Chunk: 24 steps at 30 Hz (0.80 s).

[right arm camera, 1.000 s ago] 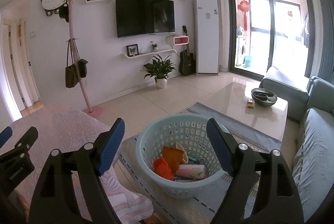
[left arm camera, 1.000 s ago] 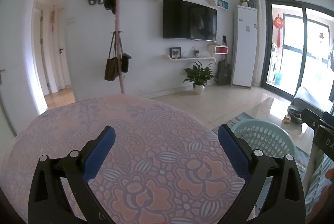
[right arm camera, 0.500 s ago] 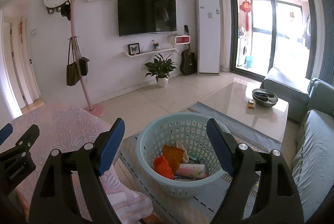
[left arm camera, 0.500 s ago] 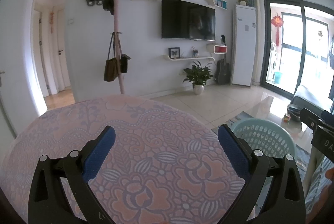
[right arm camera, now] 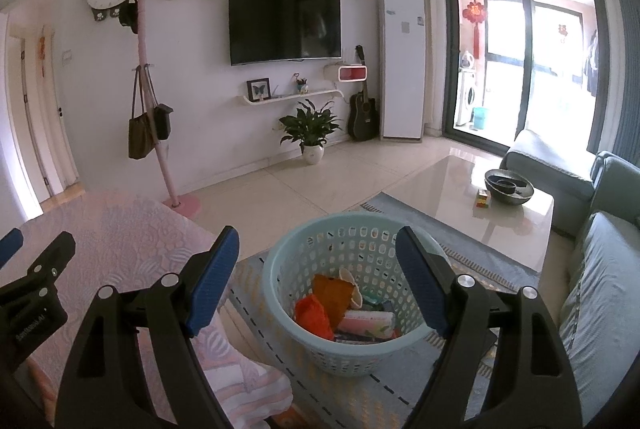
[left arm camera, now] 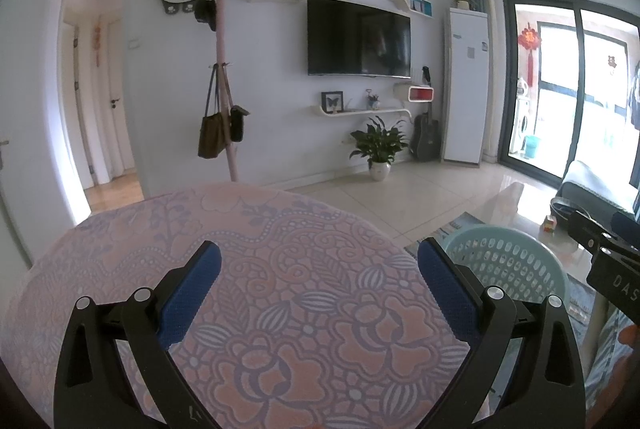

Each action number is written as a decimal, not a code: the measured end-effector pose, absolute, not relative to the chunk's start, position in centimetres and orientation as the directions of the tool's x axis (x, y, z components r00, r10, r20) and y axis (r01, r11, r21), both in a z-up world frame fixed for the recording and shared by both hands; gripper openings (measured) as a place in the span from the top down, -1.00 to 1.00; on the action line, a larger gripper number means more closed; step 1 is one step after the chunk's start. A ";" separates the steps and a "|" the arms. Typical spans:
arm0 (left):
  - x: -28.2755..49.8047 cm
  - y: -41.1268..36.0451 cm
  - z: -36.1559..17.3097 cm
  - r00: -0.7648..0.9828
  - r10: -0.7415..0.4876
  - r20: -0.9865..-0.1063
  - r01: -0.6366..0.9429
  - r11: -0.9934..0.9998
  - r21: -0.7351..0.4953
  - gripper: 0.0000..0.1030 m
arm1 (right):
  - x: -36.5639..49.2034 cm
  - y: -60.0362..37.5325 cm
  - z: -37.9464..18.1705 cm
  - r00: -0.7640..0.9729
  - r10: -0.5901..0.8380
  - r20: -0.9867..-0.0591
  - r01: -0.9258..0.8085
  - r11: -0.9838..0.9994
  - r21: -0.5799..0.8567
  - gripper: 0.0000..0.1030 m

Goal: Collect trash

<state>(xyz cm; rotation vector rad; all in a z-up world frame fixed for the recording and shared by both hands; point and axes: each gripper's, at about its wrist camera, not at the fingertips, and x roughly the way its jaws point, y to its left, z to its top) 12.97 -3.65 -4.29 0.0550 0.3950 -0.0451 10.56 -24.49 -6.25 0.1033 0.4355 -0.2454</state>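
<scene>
A light blue perforated basket (right arm camera: 304, 325) stands on the floor rug; it also shows in the left wrist view (left arm camera: 516, 261). Inside lie several pieces of trash: an orange wrapper (right arm camera: 314, 311), a brown wrapper (right arm camera: 332, 293) and a pink packet (right arm camera: 368, 321). My right gripper (right arm camera: 316, 277) is open and empty, held above the basket. My left gripper (left arm camera: 320, 285) is open and empty above the round table with a pink floral cloth (left arm camera: 280, 229). No trash shows on the cloth.
A glass coffee table (right arm camera: 460, 197) with a dark bowl (right arm camera: 509, 186) stands beyond the basket. A grey sofa (right arm camera: 600, 269) is at right. A coat stand with bags (right arm camera: 148, 117) and a potted plant (right arm camera: 310, 133) stand by the far wall.
Both views have shifted only slightly. Both grippers stay open and empty.
</scene>
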 end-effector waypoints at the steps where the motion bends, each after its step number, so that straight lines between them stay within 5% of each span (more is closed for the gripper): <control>1: 13.0 -3.6 -4.3 0.922 -0.033 -0.386 0.055 0.997 0.046 -0.85 | 10.6 -24.5 -6.2 0.878 -0.211 -0.429 0.255 0.966 0.047 -0.48; 24: 12.8 -3.7 -4.2 0.923 -0.034 -0.384 0.057 0.997 0.049 -0.85 | 11.0 -25.0 -6.4 0.872 -0.194 -0.449 0.244 0.968 0.055 -0.48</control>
